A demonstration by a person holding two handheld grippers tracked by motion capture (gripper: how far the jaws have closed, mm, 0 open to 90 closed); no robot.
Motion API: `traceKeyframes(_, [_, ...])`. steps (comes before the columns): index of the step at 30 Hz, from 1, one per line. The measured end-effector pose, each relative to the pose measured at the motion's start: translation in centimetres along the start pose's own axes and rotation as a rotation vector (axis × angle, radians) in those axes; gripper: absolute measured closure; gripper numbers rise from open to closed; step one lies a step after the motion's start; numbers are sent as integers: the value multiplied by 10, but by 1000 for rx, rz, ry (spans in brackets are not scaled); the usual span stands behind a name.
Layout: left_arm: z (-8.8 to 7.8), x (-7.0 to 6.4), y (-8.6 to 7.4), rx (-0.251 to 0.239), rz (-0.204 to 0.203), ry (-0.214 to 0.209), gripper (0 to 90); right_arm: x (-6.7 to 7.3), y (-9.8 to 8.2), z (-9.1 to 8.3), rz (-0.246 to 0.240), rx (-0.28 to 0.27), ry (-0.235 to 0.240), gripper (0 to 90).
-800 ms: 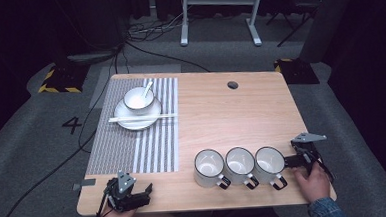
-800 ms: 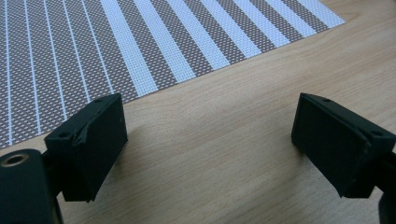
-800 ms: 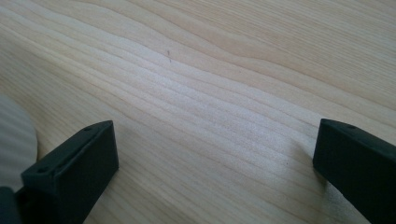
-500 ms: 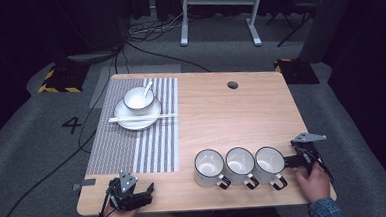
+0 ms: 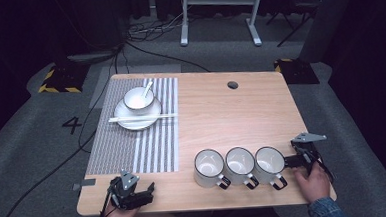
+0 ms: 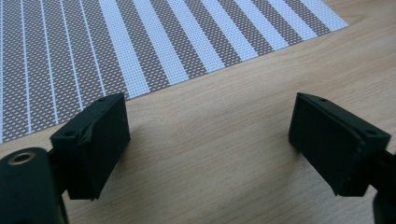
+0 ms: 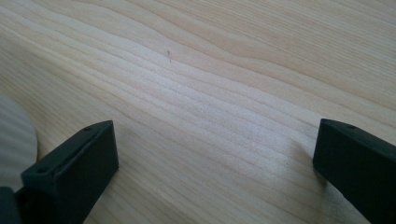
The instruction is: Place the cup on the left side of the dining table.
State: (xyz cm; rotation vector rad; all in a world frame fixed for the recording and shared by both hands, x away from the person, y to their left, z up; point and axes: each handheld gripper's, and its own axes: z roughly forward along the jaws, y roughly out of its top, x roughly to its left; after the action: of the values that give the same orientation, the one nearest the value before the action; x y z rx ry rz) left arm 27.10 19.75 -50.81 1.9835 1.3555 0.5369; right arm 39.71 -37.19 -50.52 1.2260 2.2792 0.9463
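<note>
Both grippers sat low at the near table edge — left gripper (image 5: pixel 135 194) jaws wide over bare wood below the striped placemat (image 5: pixel 132 136), right gripper (image 5: pixel 296 160) jaws wide, empty, just beside the rightmost mug (image 5: pixel 269 163) of three in a row. Step judged: approach. Next move likely calls for swinging the right gripper onto that mug — rim or handle.

Wooden counter (image 5: pixel 231 116) with round cable hole (image 5: pixel 232 85), striped placemat (image 5: pixel 137 136) at left bearing a plate (image 5: pixel 137 114), three white mugs (image 5: pixel 240 165) in a touching row near the front edge
</note>
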Motion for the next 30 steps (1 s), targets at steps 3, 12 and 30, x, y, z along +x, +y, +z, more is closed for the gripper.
traceKeyframes(3, [-1,2,3,-8,-27,-43,131,0,0,0,1,0,0,2])
traceKeyframes(12, [-17,-9,13,-135,-54,-33,2,0,0,0,2,1,0,2])
traceKeyframes(30, [-35,-25,28,-226,-35,-74,0,0,0,0,2,1,0,2])
